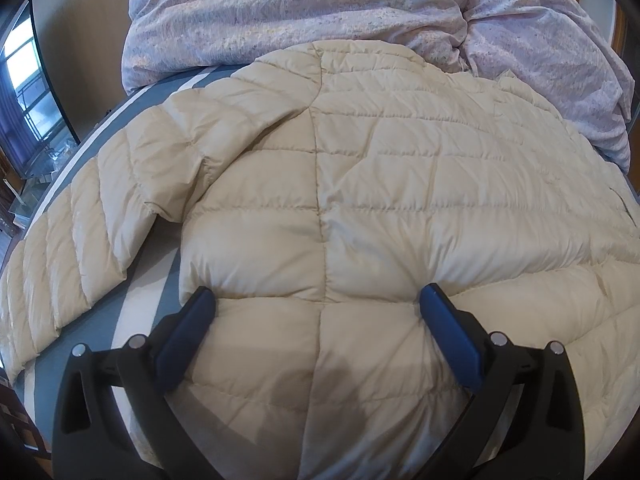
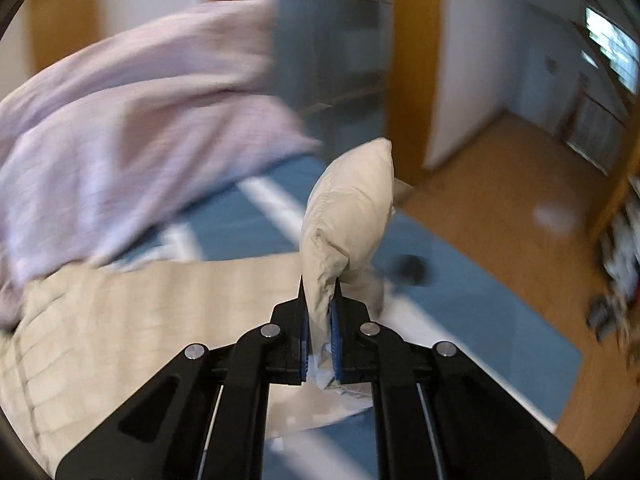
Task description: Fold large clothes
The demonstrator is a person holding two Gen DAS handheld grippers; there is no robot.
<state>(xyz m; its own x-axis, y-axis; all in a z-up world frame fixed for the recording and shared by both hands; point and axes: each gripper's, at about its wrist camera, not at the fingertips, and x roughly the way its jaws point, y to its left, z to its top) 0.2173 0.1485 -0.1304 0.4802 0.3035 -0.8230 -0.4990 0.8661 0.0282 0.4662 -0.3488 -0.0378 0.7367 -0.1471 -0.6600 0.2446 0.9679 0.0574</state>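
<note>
Black linkage grippers [image 1: 318,304] [image 2: 320,296] with blue finger pads [image 1: 450,336] (silver pivot pins at each joint)

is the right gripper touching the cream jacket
Touching. The right wrist view shows the right gripper with its fingers clamped shut on a pinched fold of the cream jacket.

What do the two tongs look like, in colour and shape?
Both the left tongs and the right tongs have matte black angular linkage arms joined by round silver pins, with flat dark blue pads inside the fingers. No cables, markings or sleeves are visible.
</note>
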